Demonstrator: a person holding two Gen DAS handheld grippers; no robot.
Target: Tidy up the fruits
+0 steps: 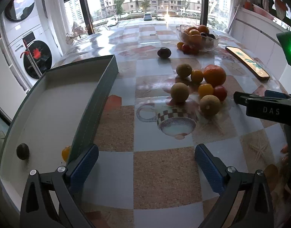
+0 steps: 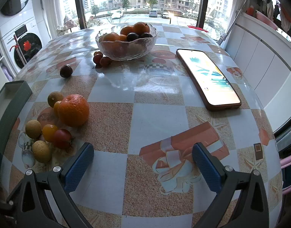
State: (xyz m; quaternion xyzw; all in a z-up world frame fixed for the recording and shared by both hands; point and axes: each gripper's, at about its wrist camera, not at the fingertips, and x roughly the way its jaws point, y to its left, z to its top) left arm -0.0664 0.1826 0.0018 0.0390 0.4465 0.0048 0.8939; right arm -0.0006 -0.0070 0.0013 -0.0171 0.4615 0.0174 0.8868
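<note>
Both grippers empty above the bench, fruit still scattered.

The left gripper [image 1: 146,163] and right gripper [image 2: 143,161] each hold their blue fingers wide apart, gripping nothing. A loose cluster with an orange [image 2: 73,110] lies near the bench's left edge beside the grey tray [image 1: 92,110], which holds a dark fruit [image 1: 22,151]. The glass bowl [image 2: 126,43] sits toward the far edge, the phone [image 2: 208,77] toward the right edge.

The bowl [image 2: 126,43] was clear, bumpy glass. The tablecloth [image 2: 155,114] looked shiny and smooth. The finger pads [image 2: 78,167] were rough blue rubber.
</note>
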